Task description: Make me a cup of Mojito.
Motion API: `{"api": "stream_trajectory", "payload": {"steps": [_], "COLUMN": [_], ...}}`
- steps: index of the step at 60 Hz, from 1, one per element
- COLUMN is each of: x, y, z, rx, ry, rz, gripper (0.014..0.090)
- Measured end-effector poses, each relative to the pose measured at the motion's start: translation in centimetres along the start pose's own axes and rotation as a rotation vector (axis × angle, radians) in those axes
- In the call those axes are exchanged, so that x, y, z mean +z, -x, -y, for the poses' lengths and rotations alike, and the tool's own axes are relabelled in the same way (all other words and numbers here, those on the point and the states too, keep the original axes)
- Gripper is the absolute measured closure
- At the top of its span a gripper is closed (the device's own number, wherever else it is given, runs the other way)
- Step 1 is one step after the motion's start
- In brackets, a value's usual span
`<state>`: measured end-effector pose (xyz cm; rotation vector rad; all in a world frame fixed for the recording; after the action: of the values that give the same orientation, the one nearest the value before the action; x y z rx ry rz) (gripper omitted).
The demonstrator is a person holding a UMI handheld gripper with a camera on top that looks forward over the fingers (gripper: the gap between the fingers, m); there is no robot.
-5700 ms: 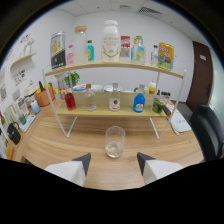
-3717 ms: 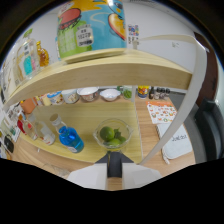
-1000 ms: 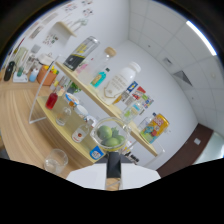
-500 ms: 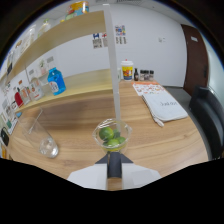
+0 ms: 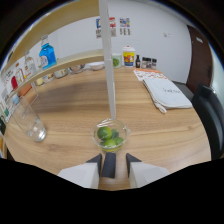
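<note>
Narrow white gripper (image 5: 115,165) clamped on near rim of small clear glass bowl of green limes (image 5: 110,135), held above light wooden table (image 5: 165,135). Empty clear drinking glass (image 5: 29,121) off to the side, well apart. White shelf post (image 5: 110,60) just beyond bowl.

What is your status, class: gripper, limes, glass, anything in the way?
Gripper shut on small glass bowl of limes. Empty glass off to one side on table. White shelf post directly beyond bowl.
</note>
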<state>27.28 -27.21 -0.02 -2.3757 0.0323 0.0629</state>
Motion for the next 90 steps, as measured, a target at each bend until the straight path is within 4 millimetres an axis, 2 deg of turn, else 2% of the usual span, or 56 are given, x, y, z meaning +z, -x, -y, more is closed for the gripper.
{"api": "stream_trajectory", "payload": {"steps": [5, 8, 14, 21, 26, 31, 36, 42, 50, 54, 59, 65, 73, 90], "x": [-0.7, -1.3, -3.5, -7.6, -10.7, -12.9, -14.3, -15.2, -15.4, -15.4, -15.5, -15.4, -14.3, -8.5], "y": [-0.2, -0.5, -0.1, 2.8, 6.3, 10.4, 14.5, 18.8, 22.7, 24.0, 25.2, 25.9, 26.1, 25.4], "z": [0.5, 1.1, 3.0, 6.2, 7.9, 8.4, 8.0, 6.5, 4.8, 4.7, 5.7, 8.0, 12.3, 21.3], "rx": [-0.008, -0.019, -0.034, -0.036, -0.034, -0.035, -0.049, -0.058, -0.042, -0.039, -0.045, -0.062, -0.076, -0.075], "ry": [-0.020, -0.038, -0.098, -0.208, -0.288, -0.328, -0.347, -0.344, -0.327, -0.321, -0.333, -0.364, -0.406, -0.436], "rz": [-0.011, -0.024, -0.055, -0.047, -0.035, -0.016, -0.009, -0.004, -0.002, -0.010, -0.009, -0.008, -0.007, 0.008], "gripper": [0.0327, 0.0187, 0.0193, 0.0194, 0.0195, 0.0199, 0.0198, 0.0189, 0.0185, 0.0184, 0.0184, 0.0185, 0.0184, 0.0189]}}
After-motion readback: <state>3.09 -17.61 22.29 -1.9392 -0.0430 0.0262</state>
